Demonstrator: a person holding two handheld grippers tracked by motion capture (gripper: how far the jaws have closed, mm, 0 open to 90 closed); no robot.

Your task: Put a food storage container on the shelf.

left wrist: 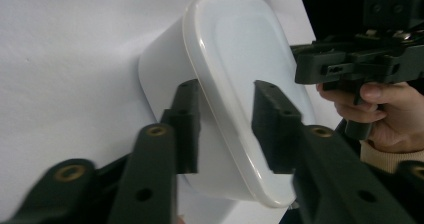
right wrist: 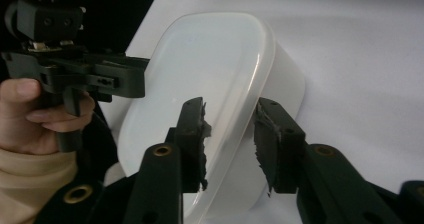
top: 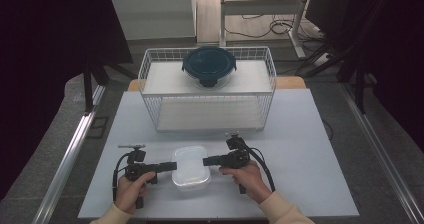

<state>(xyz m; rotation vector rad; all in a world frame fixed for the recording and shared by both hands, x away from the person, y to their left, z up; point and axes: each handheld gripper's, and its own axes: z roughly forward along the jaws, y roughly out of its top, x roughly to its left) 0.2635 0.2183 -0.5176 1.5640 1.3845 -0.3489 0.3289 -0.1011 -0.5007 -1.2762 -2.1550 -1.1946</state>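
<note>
Two tongs at the white box, one on each short end.
I've got the box [top: 190, 167] sitting on the desk [top: 310, 134] near my edge, lid on, in front of the wire basket [top: 150, 74] with the dark round tub [top: 208, 66] on top. Left tongs [top: 167, 166] stand apart, jaws straddling the lid rim in the left gripper view [left wrist: 225, 129]; nothing is pinched yet. Right tongs [top: 207, 160] likewise apart, rim between the jaws [right wrist: 230, 144]. My call: ease both in level until the rim sits deep between the pads, then close together with even pressure. That lid looks slick, so a shallow bite or one side closing first could tip or skid the box.
</note>
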